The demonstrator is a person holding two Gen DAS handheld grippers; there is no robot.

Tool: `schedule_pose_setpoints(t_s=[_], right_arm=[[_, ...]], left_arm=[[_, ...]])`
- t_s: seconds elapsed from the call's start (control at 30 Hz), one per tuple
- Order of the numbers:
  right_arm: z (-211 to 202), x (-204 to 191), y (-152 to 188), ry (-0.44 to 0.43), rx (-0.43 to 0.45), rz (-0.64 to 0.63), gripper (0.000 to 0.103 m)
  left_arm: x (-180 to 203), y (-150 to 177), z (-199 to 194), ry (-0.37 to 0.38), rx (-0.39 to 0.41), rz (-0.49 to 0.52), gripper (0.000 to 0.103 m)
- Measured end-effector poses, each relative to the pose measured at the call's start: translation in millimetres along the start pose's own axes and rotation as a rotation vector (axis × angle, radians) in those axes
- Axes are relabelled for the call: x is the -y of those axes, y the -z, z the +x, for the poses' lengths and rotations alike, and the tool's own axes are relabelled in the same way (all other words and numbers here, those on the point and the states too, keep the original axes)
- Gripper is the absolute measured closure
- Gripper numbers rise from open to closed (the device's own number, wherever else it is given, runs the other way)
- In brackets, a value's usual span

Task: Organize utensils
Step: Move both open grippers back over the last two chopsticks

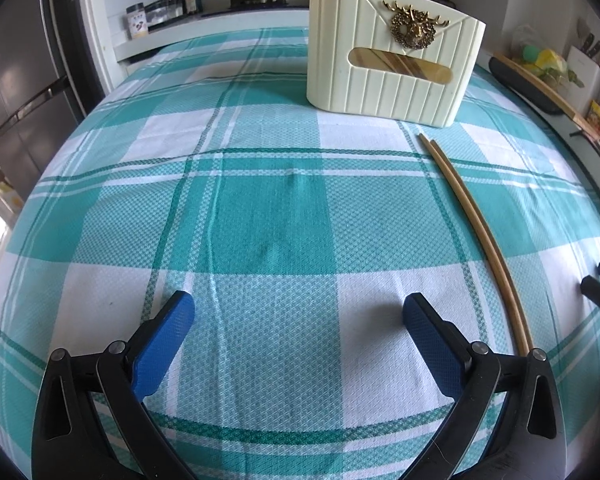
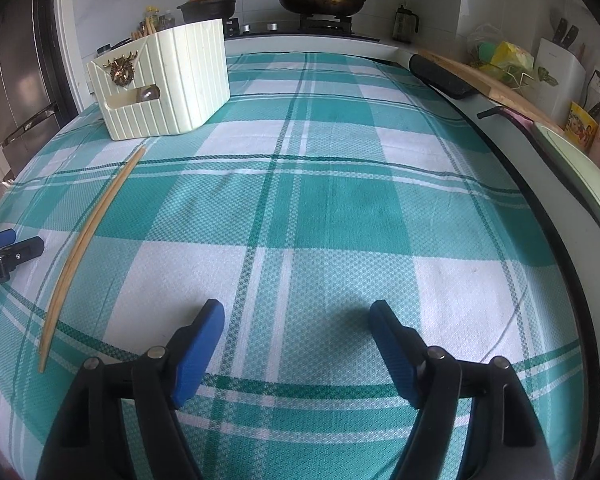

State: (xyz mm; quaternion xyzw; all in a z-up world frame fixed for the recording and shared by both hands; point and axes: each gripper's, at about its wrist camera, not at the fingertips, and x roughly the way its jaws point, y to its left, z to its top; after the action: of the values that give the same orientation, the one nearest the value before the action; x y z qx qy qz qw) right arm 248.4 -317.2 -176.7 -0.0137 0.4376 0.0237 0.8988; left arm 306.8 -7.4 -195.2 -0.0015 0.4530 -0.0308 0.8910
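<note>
Left gripper [image 1: 299, 312] hovers low with its blue-padded fingers spread wide, nothing between them; right gripper [image 2: 296, 320] sits alongside, likewise spread and empty

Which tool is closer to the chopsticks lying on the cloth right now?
Left, though not by much. The chopsticks run just to the right of the open left tool, passing its right finger. The open right tool sits farther off, with the pair well to its left.

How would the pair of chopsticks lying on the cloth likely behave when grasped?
The chopsticks look thin, stiff and light. Lying flat on the tablecloth, they leave little height to pinch. Being two loose sticks, they may separate or roll.
</note>
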Motion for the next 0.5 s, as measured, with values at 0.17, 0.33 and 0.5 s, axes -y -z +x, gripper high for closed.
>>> schedule_pose_setpoints(t_s=[0.17,0.33,0.5], right_arm=[[-0.1,-0.4,0.2,0.000,0.000,0.000,0.027],[0.1,-0.5,0.4,0.000,0.000,0.000,0.027],[0.4,-0.1,0.4,0.000,0.001,0.000,0.027]], left_arm=[[4.3,0.1,-8.3,0.026,0.012,-0.020,0.001],[39.4,-4.0,-29.6,0.123,0.023,0.014,0.001],[68.0,-9.8,-19.1,0.064,0.000,0.070,0.001]])
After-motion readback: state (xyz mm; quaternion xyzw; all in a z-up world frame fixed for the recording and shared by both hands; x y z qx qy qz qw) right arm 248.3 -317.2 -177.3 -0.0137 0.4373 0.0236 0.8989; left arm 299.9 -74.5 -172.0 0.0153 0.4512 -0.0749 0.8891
